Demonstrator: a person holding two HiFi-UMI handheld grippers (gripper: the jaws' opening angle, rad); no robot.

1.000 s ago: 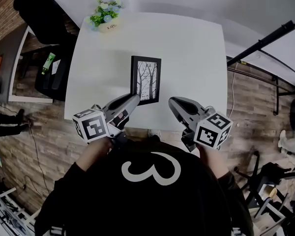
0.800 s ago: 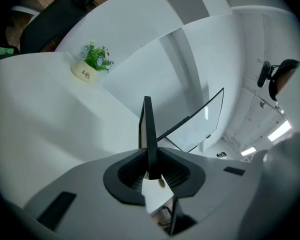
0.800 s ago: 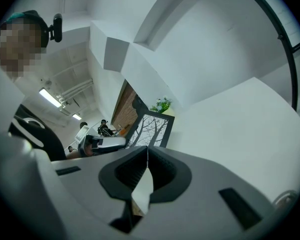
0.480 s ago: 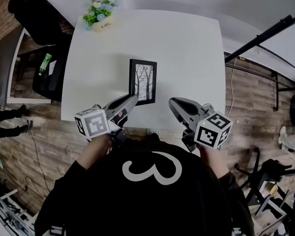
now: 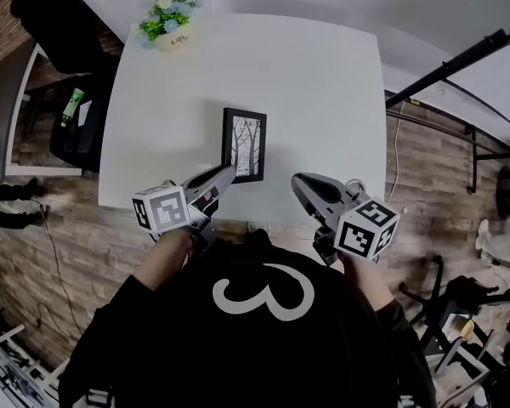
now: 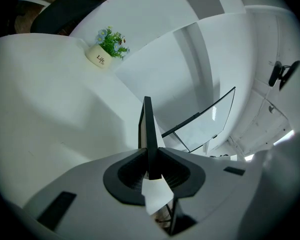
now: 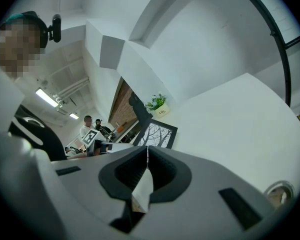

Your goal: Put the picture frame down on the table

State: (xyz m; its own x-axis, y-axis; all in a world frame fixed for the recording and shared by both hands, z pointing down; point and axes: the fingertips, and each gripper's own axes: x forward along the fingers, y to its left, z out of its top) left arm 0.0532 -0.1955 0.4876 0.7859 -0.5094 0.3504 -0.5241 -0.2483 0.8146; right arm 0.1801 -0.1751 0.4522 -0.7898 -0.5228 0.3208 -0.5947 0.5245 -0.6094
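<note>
A black picture frame (image 5: 243,145) with a bare-trees print is at the near middle of the white table (image 5: 323,92), print facing up towards the head camera. My left gripper (image 5: 225,175) is shut on the frame's near left edge. In the left gripper view the frame (image 6: 148,129) shows edge-on, pinched between the jaws of the left gripper (image 6: 149,170). Whether the frame rests on the table I cannot tell. My right gripper (image 5: 299,182) hovers at the table's near edge, right of the frame and apart from it, shut and empty. The right gripper view shows the frame (image 7: 157,134) beyond the right gripper (image 7: 147,156).
A small potted plant (image 5: 167,22) stands at the table's far left corner. A black chair (image 5: 72,134) is beside the table's left edge. A black stand pole (image 5: 459,58) slants on the right. Other people stand in the background (image 7: 87,126).
The left gripper keeps its hold on the frame. Frame and gripper have drifted slightly left and nearer in the picture, mostly with the head camera's shift. The right gripper has barely moved.
</note>
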